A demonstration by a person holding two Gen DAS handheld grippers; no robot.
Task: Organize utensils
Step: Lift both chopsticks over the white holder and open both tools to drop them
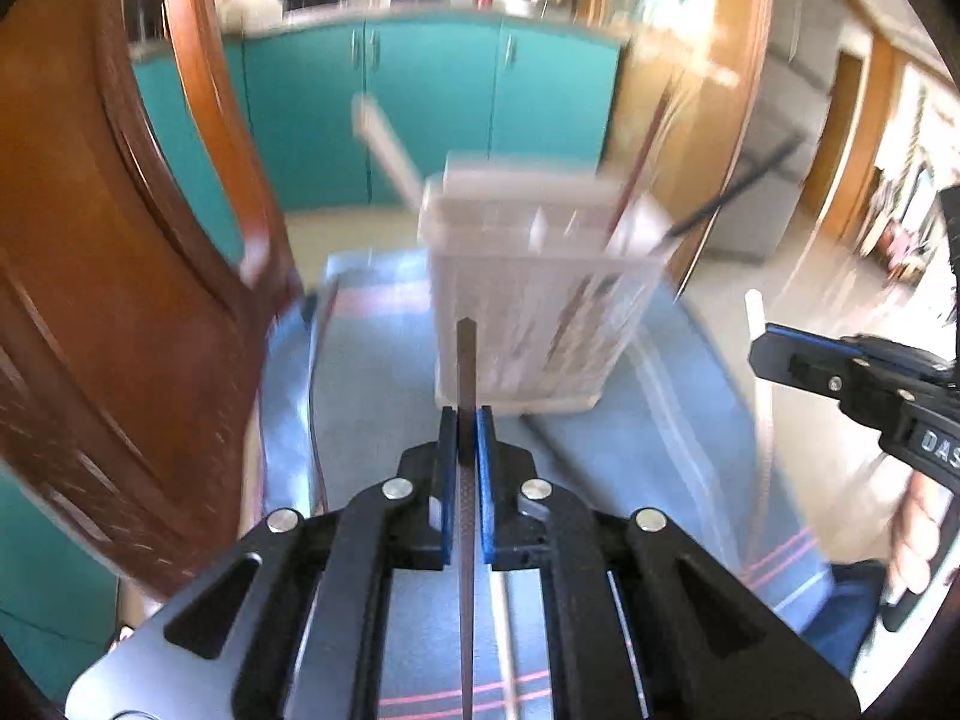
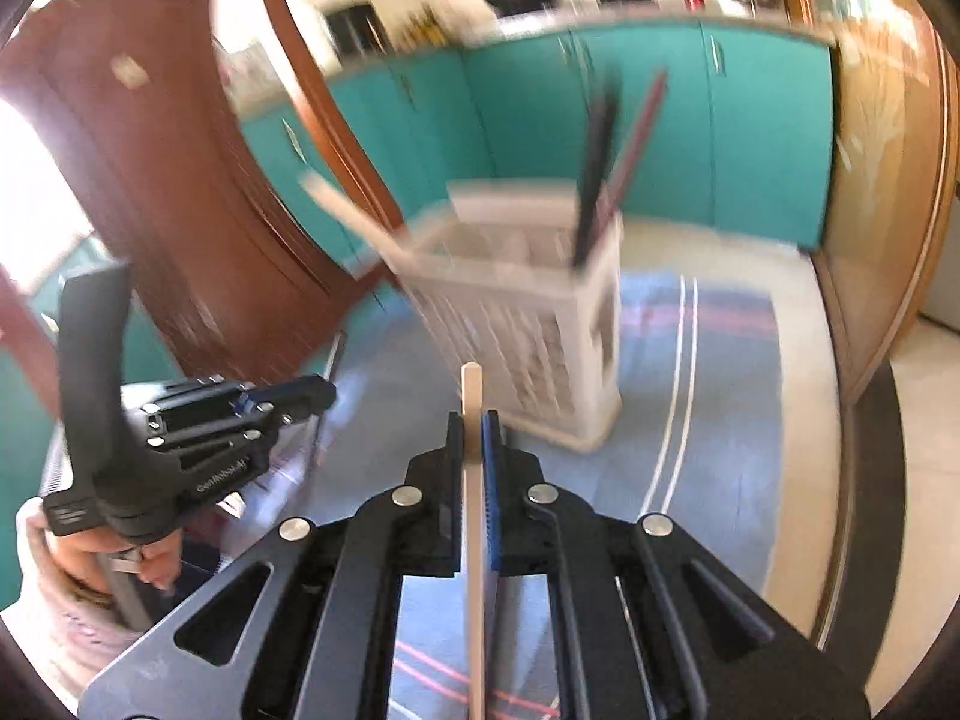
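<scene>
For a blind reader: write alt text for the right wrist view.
The right gripper is shut on a pale chopstick, facing a white holder with chopsticks on a blue cloth. The left gripper is at left; the image is blurred.

Motion blur smears the white utensil basket (image 1: 528, 294) and the sticks (image 2: 594, 174) inside.

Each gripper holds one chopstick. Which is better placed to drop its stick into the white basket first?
Probably left. The left gripper aims its dark chopstick straight at the white basket, seemingly nearer. The right gripper, holding the pale chopstick, sits off to one side.
</scene>
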